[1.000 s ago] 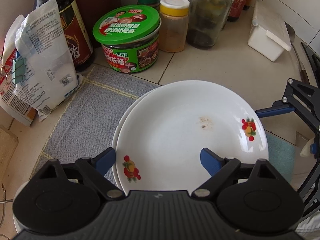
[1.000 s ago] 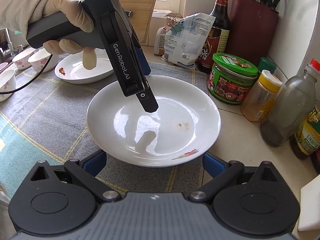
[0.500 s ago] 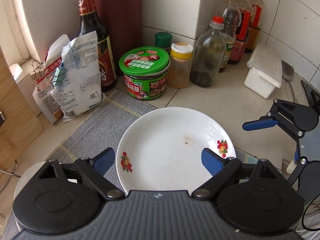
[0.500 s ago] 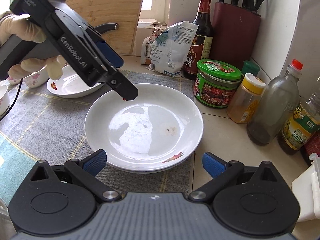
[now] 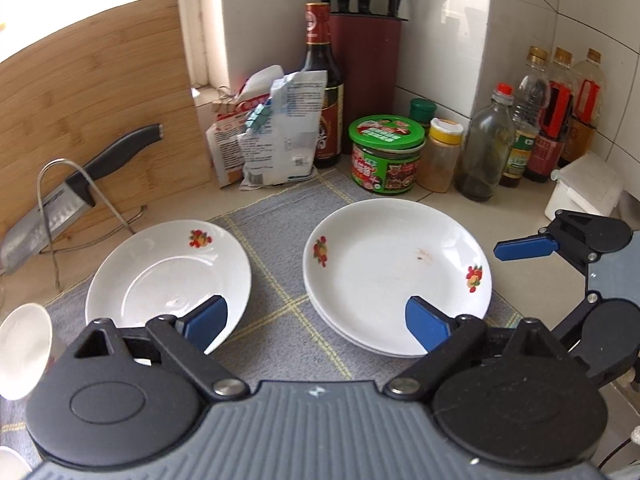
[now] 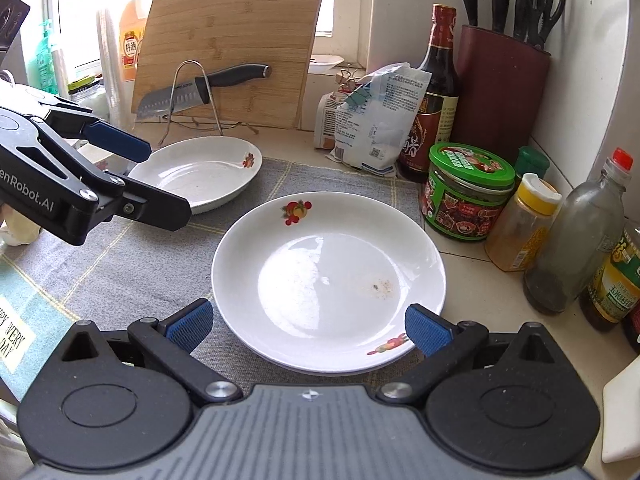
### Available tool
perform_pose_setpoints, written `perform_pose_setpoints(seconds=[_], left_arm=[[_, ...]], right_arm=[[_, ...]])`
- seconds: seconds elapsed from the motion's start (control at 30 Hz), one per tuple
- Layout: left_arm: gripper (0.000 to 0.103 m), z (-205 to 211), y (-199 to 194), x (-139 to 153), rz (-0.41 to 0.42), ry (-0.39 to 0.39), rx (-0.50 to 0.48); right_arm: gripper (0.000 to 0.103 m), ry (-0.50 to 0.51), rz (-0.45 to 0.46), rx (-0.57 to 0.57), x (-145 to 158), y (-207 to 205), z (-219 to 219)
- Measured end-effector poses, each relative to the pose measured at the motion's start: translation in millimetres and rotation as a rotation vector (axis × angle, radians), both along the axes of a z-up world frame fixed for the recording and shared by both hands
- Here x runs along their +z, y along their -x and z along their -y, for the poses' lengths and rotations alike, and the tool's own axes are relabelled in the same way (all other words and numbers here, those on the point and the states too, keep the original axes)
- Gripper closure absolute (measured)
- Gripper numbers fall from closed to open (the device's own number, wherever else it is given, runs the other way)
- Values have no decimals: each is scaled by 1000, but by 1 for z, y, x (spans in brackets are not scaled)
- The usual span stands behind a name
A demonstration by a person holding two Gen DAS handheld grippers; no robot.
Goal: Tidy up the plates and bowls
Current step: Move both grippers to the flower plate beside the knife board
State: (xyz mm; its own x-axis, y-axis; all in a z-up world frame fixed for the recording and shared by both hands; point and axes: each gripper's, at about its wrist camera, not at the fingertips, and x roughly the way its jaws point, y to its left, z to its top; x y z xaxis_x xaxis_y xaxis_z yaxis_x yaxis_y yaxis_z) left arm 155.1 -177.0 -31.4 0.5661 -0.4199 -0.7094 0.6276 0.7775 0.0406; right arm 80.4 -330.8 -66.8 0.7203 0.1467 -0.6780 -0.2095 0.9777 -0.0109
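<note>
Left gripper above two plate positions, jaws spread, nothing held.
Left wrist view: left gripper [image 5: 316, 322] empty, jaws just widening; stacked plates [image 5: 396, 276] centre-right, single plate [image 5: 160, 276] lower left.
Right wrist view: right gripper [image 6: 308, 328] jaws apart, empty; stacked plates at centre frame.

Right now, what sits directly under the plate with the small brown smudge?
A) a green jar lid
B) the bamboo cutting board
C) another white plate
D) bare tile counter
C: in the left wrist view a second rim shows just beneath the smudged plate, so it rests on another white plate, on the grey mat.
</note>
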Motion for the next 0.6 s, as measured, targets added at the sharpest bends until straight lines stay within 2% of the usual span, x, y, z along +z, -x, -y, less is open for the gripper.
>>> perform_pose_setpoints(seconds=[0.2, 0.33, 0.5, 0.6], left_arm=[[6, -42, -5, -15, 2, -16, 148], [6, -67, -17, -39, -16, -34, 247], [6, -84, -28, -60, -47, -35, 287], [6, -90, -31, -67, -53, -30, 277]], right_arm=[[0, -16, -16, 54, -3, -12, -20], [0, -6, -34, 77, -5, -22, -36], [0, 2, -58, 82, -4, -26, -51], [0, 23, -70, 87, -3, -31, -60]])
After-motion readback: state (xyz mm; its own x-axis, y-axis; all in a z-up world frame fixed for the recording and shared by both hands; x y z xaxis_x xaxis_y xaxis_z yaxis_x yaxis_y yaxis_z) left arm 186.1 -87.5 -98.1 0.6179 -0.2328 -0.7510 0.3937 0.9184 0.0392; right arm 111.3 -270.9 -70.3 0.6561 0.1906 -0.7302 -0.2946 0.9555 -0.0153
